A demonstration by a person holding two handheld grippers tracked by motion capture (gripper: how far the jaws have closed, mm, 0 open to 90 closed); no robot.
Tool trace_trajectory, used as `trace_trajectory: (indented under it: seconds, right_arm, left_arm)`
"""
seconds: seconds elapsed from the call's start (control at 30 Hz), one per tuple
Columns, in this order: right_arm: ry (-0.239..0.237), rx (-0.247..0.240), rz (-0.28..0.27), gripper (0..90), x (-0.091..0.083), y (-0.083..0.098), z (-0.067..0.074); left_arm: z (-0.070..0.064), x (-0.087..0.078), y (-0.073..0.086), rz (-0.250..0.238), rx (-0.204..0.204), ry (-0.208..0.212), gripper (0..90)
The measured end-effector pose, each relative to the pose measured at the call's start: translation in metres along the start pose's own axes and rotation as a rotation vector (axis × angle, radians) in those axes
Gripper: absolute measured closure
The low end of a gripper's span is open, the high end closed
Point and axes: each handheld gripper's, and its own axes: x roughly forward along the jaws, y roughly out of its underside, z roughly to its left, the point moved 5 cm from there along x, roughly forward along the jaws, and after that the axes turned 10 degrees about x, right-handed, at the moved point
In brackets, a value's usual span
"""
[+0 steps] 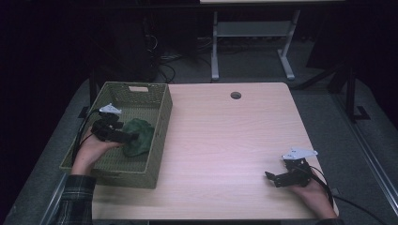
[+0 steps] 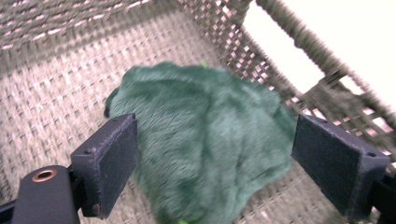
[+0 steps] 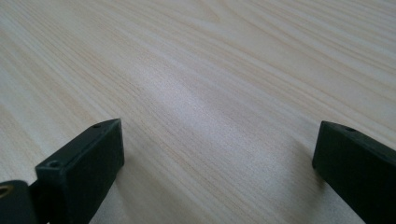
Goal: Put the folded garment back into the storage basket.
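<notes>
Green plush cloth [image 2: 205, 144] lying in woven basket [image 1: 159, 136], left gripper [image 2: 215, 163] jaws wide above it, right gripper [image 3: 219, 163] wide over table [image 1: 225, 136]

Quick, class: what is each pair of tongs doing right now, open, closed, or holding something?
Left tongs: open, jaws wide on either side of the green cloth in the basket, not gripping it.
Right tongs: open, nothing between them, over the bare table.

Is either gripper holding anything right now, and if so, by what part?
Nothing is held. The left gripper stands open above the green cloth in the basket; the right gripper is open over bare table.
</notes>
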Motion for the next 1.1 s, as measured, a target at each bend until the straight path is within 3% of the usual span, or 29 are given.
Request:
trace_trajectory:
  seconds: [0.5, 1.1]
  right_arm:
    - [-0.001, 0.003, 0.002, 1.8, 0.0, 0.0, 0.0]
    - [0.0, 0.003, 0.001, 1.8, 0.0, 0.0, 0.0]
  left_arm:
    - [-0.042, 0.002, -0.043, -0.094, 0.073, 0.073, 14.3]
    - [-0.093, 0.018, -0.079, -0.148, 0.151, 0.165, 14.4]
